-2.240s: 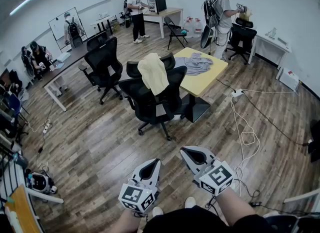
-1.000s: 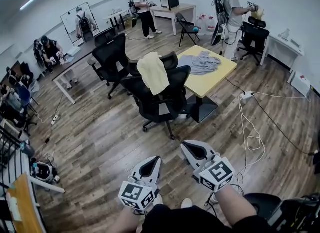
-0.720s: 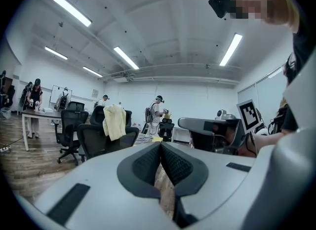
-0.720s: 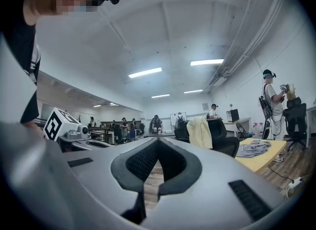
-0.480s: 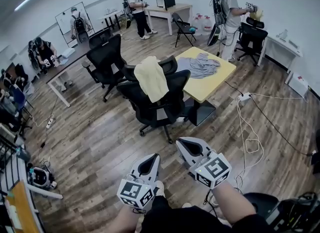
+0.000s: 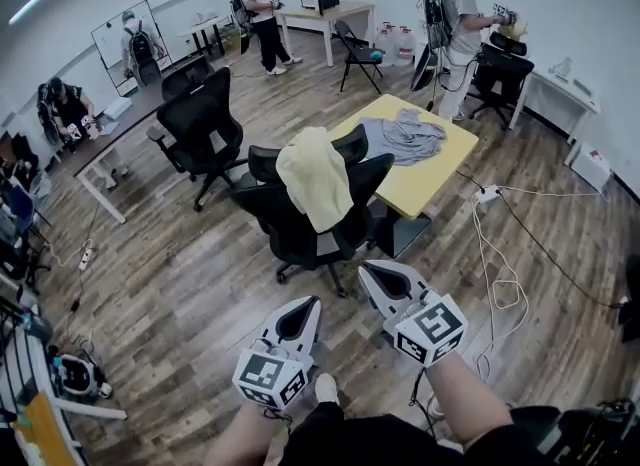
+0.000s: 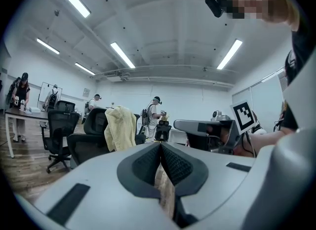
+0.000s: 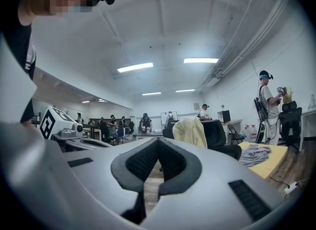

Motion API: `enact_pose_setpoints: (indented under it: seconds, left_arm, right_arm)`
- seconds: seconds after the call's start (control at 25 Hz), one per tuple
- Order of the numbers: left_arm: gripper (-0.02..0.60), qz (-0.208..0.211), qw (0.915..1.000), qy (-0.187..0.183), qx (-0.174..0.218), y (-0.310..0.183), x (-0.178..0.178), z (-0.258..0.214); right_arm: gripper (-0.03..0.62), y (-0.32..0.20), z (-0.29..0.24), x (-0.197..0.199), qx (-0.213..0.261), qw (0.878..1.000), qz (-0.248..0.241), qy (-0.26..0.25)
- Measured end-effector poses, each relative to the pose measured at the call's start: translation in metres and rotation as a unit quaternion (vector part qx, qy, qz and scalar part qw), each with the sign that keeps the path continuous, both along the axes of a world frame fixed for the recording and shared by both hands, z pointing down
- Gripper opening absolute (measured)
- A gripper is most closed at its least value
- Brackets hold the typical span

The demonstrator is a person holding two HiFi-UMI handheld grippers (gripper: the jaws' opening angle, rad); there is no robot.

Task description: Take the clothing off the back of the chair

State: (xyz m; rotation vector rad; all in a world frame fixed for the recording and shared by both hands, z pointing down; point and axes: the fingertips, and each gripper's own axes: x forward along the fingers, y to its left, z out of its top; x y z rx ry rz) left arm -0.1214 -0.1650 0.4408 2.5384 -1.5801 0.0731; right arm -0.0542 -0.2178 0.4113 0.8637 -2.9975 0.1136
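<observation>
A pale yellow garment (image 6: pixel 315 179) hangs over the back of a black office chair (image 6: pixel 300 239) that stands beside a yellow table (image 6: pixel 445 169). My left gripper (image 6: pixel 305 304) and right gripper (image 6: pixel 368 272) are held side by side low in the head view, short of the chair, both shut and empty. The left gripper view has the garment (image 7: pixel 120 128) ahead, left of the shut left gripper (image 7: pixel 160 145). In the right gripper view the garment (image 8: pixel 190 131) hangs on the chair (image 8: pixel 219 140), right of the shut right gripper (image 8: pixel 158 142).
A grey garment (image 6: pixel 405 136) lies on the yellow table. Two more black chairs (image 6: pixel 200 129) stand left of and behind the draped one. A white cable (image 6: pixel 495 269) and power strip (image 6: pixel 488 192) lie on the wooden floor at right. Several people stand at desks along the walls.
The draped chair has come nearer and larger in the head view as I walked toward it. Both grippers stayed shut and side by side.
</observation>
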Motion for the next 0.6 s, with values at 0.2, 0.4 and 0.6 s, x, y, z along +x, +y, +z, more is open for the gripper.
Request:
enact_pose_setpoints:
  seconds: [0.2, 0.4, 0.6]
  left_arm:
    - [0.015, 0.012, 0.9999, 0.005, 0.003, -0.050, -0.035, 0.000]
    - [0.015, 0.029, 0.9995, 0.009, 0.001, -0.088, -0.063, 0.002]
    - [0.015, 0.046, 0.9989, 0.010, 0.002, -0.119, -0.084, 0.002]
  right_arm:
    - [0.014, -0.049, -0.001, -0.031, 0.006, 1.000, 0.023, 0.010]
    - [0.014, -0.094, 0.001, -0.059, -0.001, 0.999, 0.049, 0.008]
    - [0.015, -0.133, 0.004, -0.077, -0.013, 0.997, 0.077, -0.001]
